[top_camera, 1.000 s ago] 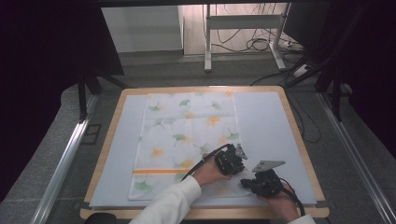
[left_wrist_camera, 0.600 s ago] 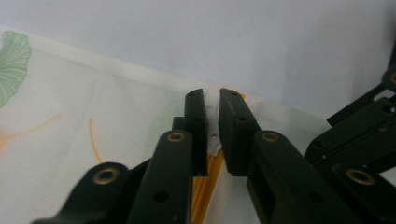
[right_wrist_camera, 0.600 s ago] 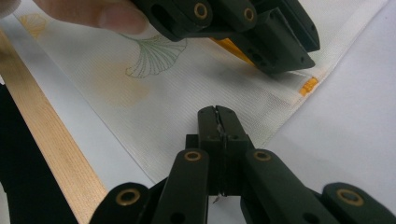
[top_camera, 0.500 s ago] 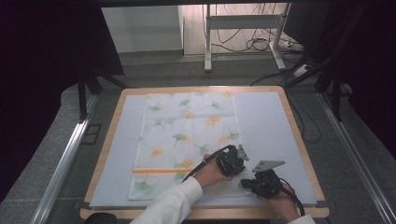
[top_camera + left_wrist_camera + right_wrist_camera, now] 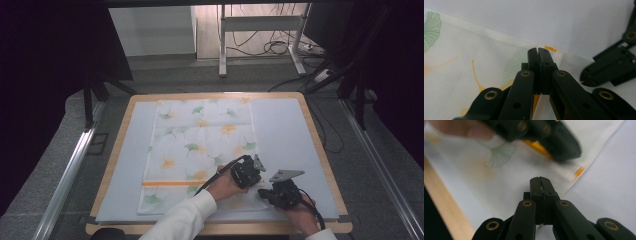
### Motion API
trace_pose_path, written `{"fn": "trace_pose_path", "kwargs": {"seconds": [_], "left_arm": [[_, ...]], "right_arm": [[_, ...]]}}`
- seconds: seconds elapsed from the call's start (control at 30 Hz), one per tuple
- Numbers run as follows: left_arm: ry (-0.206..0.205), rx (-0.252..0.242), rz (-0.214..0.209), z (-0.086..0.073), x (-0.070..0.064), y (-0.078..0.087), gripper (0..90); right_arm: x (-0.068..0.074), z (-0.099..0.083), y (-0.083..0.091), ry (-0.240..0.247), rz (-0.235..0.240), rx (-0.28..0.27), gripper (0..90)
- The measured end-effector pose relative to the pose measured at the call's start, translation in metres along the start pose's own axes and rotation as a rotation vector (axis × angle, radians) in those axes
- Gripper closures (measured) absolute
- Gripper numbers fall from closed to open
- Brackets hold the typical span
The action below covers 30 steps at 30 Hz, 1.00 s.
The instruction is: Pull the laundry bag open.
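High view, one leaf-print cloth (image 5: 200, 145), two grippers, left gripper (image 5: 248, 174) and right gripper (image 5: 280, 192), closed, empty.

light: even overhead, dark surround | shadows: soft | blur: right gripper view top

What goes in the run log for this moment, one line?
white leaf-print cloth: flat on table mat | left gripper: shut, over cloth's near right edge | right gripper: shut, over cloth's near right corner | grasp: cannot tell

Left gripper (image 5: 248, 172) and right gripper (image 5: 281, 191) sit close together (both jaws closed).
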<state>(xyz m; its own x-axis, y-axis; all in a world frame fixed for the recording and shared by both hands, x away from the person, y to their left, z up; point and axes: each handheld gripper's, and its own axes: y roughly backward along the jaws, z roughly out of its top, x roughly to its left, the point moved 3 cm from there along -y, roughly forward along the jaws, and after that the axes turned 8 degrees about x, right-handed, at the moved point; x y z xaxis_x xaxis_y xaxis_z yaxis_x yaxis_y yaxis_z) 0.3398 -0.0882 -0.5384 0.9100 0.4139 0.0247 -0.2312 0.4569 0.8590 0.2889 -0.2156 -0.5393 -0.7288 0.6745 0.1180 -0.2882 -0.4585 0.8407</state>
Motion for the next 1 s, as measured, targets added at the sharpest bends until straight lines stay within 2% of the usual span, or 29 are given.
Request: {"fn": "trace_pose_path", "kwargs": {"seconds": [0.2, 0.33, 0.5, 0.67, 0.77, 1.0], "left_arm": [[0.0, -0.011, 0.01, -0.001, -0.001, 0.0, 90.0], [0.001, -0.008, 0.013, -0.002, -0.002, 0.001, 90.0], [-0.002, 0.002, 0.016, -0.004, 0.0, 0.002, 90.0], [0.006, 0.011, 0.017, -0.008, 0.003, 0.004, 90.0], [0.015, 0.006, 0.014, -0.011, 0.004, 0.005, 90.0], [0.002, 0.017, 0.016, -0.014, 0.005, 0.008, 90.0]], "right_arm": [[-0.014, 0.01, -0.002, -0.05, -0.051, -0.019, 88.7], [-0.018, 0.011, -0.006, -0.09, -0.037, -0.001, 88.9], [-0.018, 0.011, -0.006, -0.117, -0.039, 0.002, 89.0], [-0.02, 0.01, -0.006, -0.137, -0.018, 0.0, 89.1], [-0.021, 0.01, -0.007, -0.138, -0.014, -0.006, 89.1], [-0.021, 0.01, -0.007, -0.136, -0.014, -0.005, 89.1]]}}
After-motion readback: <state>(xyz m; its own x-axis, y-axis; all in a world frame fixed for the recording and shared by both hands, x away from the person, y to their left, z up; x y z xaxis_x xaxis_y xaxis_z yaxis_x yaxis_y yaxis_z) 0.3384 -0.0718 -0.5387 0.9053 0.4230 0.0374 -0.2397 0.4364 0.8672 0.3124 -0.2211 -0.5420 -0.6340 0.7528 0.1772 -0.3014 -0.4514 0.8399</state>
